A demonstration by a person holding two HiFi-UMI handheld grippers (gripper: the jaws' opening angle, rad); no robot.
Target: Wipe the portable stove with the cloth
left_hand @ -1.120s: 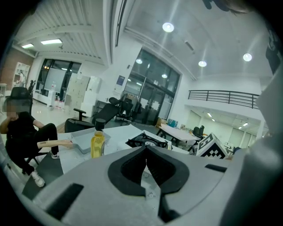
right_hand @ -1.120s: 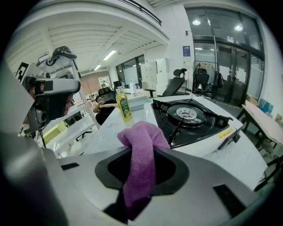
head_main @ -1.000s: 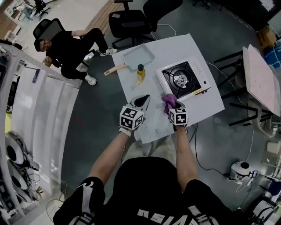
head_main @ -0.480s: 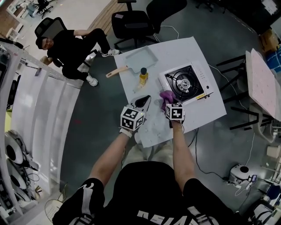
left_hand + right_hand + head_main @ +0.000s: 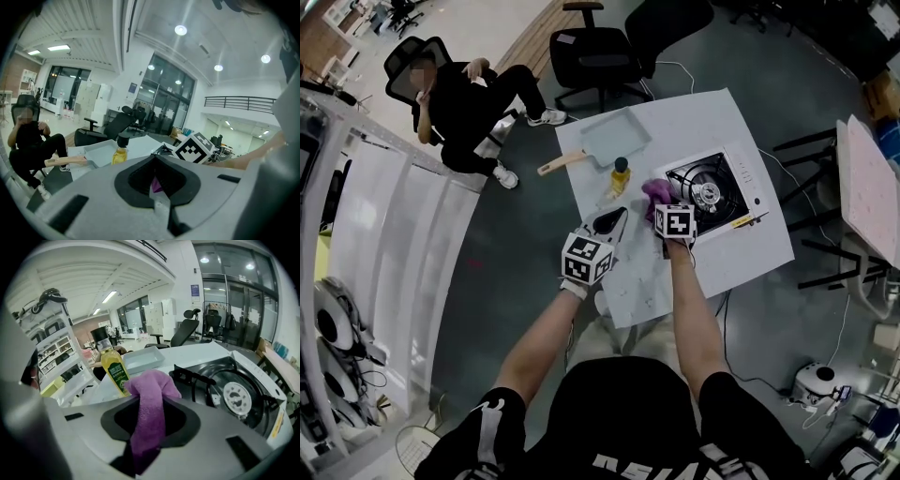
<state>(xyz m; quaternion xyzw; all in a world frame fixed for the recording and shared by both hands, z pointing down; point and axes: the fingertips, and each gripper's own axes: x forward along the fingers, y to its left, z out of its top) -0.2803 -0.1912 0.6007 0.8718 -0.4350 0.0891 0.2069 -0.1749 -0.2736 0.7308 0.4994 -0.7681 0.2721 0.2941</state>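
Note:
The portable stove [image 5: 712, 192], white with a black top and a round burner [image 5: 234, 397], sits on the right half of the white table [image 5: 741, 248]. My right gripper [image 5: 664, 202] is shut on a purple cloth [image 5: 655, 192] that bunches over its tips [image 5: 151, 401] beside the stove's left edge. I cannot tell whether the cloth touches the stove. To its left, my left gripper [image 5: 617, 214] hovers over the table with its jaws together [image 5: 155, 159] and nothing in them. Through its gap a bit of the cloth [image 5: 156, 186] shows.
A yellow oil bottle [image 5: 621, 174] with a black cap stands just left of the cloth. Behind it lies a pale blue square pan [image 5: 619, 137] with a wooden handle. A person [image 5: 464, 103] sits on the floor at far left; office chairs [image 5: 600, 52] stand beyond the table.
My right gripper has carried the cloth forward, from below the stove's near corner up to its left edge. The left gripper has drifted forward a little.

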